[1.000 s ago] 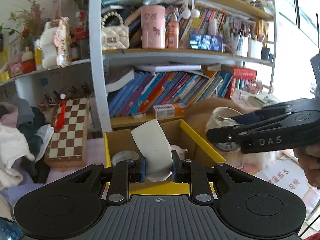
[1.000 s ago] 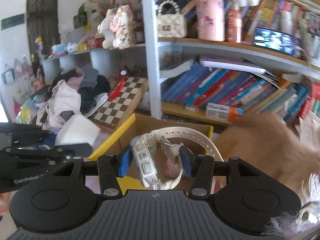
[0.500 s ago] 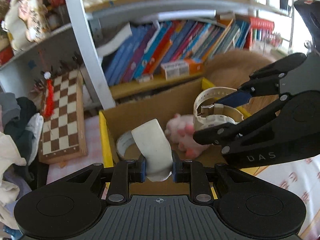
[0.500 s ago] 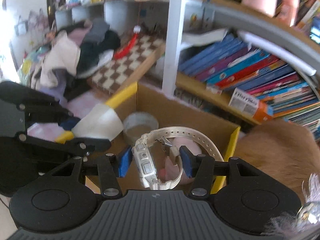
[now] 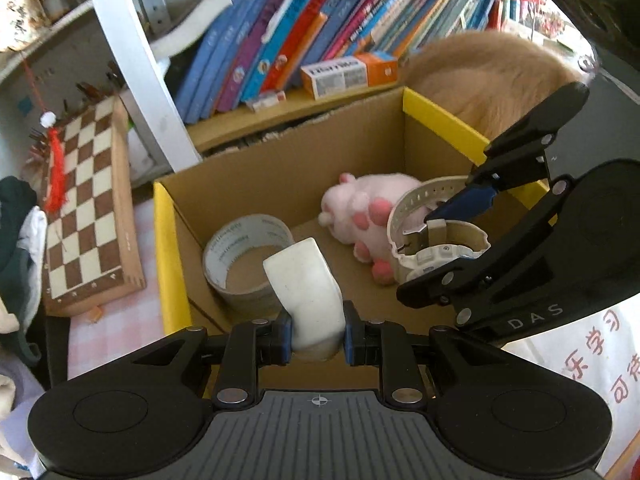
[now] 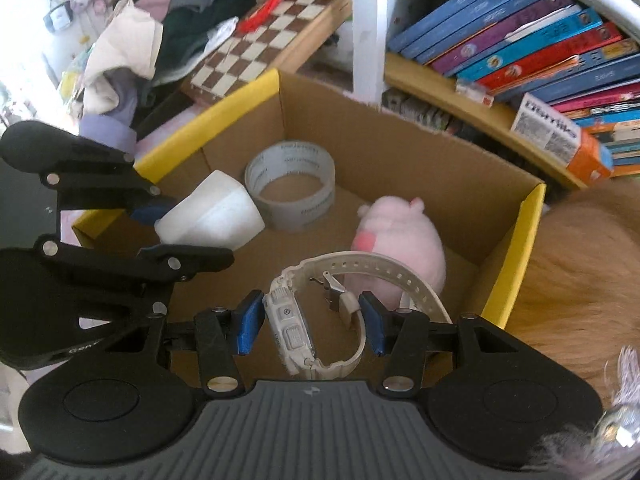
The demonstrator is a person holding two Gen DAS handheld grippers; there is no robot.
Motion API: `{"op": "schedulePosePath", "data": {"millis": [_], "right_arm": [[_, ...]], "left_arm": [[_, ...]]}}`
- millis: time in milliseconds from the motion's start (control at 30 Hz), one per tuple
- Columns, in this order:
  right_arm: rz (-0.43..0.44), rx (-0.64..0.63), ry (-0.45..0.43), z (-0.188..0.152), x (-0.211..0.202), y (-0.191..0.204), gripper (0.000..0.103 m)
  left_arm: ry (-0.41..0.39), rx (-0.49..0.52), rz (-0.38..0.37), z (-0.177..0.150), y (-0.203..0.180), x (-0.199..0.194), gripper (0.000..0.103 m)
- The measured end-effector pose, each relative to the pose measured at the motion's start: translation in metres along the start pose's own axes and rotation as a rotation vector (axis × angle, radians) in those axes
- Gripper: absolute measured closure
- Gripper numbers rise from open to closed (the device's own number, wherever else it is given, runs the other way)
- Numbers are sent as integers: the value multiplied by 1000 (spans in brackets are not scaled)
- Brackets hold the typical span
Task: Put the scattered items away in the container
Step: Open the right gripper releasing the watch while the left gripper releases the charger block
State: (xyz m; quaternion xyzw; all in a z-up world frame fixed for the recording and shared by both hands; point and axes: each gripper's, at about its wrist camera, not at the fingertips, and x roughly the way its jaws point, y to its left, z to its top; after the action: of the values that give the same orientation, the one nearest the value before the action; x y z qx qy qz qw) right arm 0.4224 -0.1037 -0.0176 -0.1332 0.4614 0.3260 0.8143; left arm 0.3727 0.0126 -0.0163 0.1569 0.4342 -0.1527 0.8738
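Note:
A cardboard box [image 5: 280,168] with yellow rims stands open below both grippers; it also shows in the right wrist view [image 6: 404,160]. Inside lie a tape roll [image 5: 246,258] [image 6: 292,184] and a pink plush toy [image 5: 360,216] [image 6: 400,252]. My left gripper [image 5: 315,334] is shut on a white cup [image 5: 306,284] [image 6: 212,214], held over the box's front left part. My right gripper [image 6: 310,326] holds a white wristwatch [image 6: 316,312] [image 5: 432,236] over the box's right part, above the plush; its left pad stands slightly off the watch case.
A bookshelf with books [image 5: 304,36] stands behind the box. A chessboard [image 5: 90,208] [image 6: 272,48] lies to the left, with a pile of clothes [image 6: 152,40] beyond. A furry tan animal [image 5: 488,76] [image 6: 580,264] lies against the box's right side.
Both grippers have tilted down and moved over the box opening, carrying the cup and the watch. The box interior now fills both views.

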Motion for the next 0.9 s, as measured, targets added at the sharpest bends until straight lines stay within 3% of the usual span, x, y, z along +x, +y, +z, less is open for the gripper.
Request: {"op": "schedulePosePath", "data": {"millis": [567, 767, 900], "right_arm": [[38, -51, 108, 2, 30, -6, 55], [33, -79, 119, 3, 32, -3, 55], [26, -76, 120, 3, 32, -4, 50]], "left_arm": [[125, 25, -31, 14, 5, 34, 81], [147, 24, -20, 13, 8, 40, 81], [143, 19, 8, 11, 9, 39, 75]]}}
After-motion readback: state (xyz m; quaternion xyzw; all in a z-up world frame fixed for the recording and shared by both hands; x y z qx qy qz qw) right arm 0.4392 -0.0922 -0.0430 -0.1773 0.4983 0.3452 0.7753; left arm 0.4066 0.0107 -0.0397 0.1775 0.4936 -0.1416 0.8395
